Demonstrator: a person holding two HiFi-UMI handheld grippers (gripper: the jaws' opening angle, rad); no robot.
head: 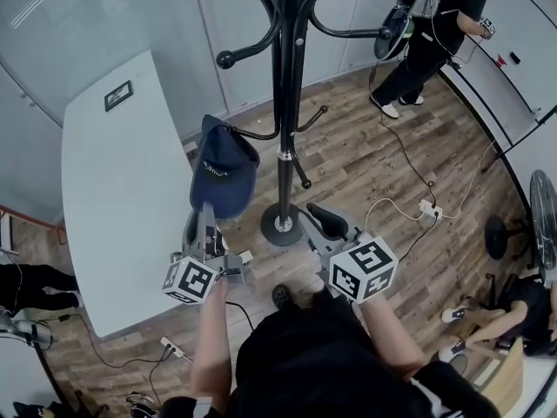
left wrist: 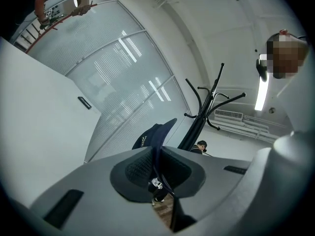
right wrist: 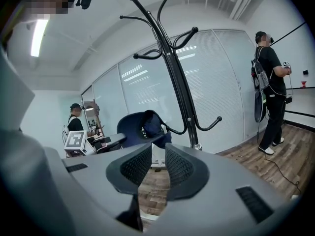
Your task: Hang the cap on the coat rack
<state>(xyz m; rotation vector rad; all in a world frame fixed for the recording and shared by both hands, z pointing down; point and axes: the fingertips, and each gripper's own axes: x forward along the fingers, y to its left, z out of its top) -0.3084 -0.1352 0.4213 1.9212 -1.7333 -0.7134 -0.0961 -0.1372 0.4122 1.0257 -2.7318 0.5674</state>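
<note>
A navy cap hangs on a low hook of the black coat rack, left of its pole. My left gripper reaches up to the cap's lower edge. In the left gripper view the cap's brim runs as a thin dark strip between the pads, with the left gripper shut on it. My right gripper hangs near the rack's base, right of the cap. In the right gripper view the right gripper is open with only floor showing in the gap, and the cap is ahead on its hook.
A white table stands close on the left. The rack's round base sits on the wood floor between my grippers. A person stands at the back right. Cables and a power strip lie on the floor to the right.
</note>
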